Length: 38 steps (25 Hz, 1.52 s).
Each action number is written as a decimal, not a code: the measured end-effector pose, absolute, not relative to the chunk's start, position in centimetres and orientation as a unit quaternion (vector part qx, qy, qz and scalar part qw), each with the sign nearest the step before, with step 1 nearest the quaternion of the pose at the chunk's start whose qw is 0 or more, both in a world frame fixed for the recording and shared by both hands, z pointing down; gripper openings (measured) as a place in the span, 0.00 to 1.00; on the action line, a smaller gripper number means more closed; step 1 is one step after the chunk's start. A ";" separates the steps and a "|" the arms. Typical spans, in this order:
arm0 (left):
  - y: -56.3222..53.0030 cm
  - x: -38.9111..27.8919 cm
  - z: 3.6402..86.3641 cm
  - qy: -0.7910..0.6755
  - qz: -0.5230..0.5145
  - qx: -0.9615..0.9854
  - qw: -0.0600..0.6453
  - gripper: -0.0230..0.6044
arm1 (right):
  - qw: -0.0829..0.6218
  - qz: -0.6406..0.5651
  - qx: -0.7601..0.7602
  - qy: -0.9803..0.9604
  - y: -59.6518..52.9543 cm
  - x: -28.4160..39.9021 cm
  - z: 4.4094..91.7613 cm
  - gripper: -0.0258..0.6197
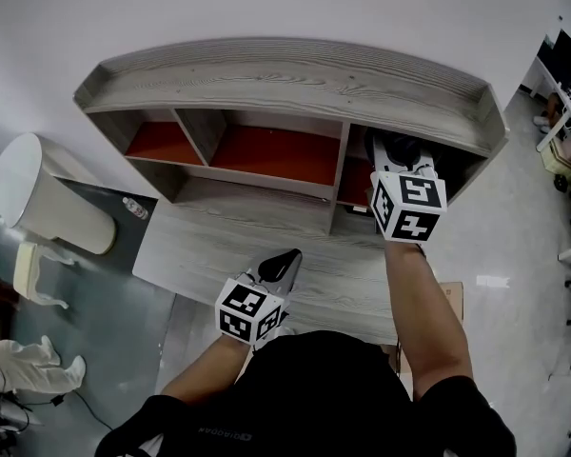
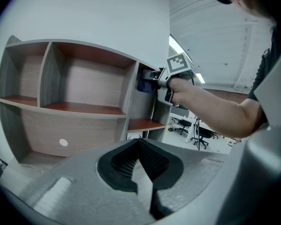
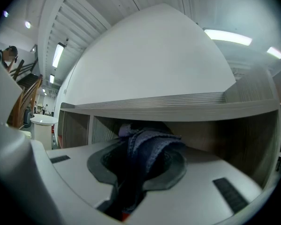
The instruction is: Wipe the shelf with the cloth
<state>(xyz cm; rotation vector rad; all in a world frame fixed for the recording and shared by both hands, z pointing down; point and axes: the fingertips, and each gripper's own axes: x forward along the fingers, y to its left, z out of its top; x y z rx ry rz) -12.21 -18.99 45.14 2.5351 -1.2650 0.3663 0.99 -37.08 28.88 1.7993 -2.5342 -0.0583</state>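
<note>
The right gripper (image 3: 139, 162), clamped on the cloth (image 3: 152, 142), sits in the shelf's (image 1: 295, 84) right compartment, so wiping looks begun there, with the other compartments apparently left; the left gripper (image 2: 139, 145) hangs closed and empty before the shelf.

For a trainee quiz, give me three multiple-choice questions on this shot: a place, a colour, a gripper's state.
1. Where is the right gripper? A. on top of the shelf B. inside its right-hand compartment C. inside its left-hand compartment
2. What colour is the cloth? A. yellow B. white C. dark blue
3. The left gripper is: A. shut, empty B. shut on the cloth C. wide open
Answers: B, head view shows it reaching in; C, seen between the right jaws; A, jaws meet on nothing.
</note>
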 end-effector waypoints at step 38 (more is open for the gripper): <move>-19.8 -13.2 46.5 -0.461 0.136 0.861 0.164 0.05 | 0.042 -0.109 0.566 -0.816 -41.7 -0.7 31.6 0.20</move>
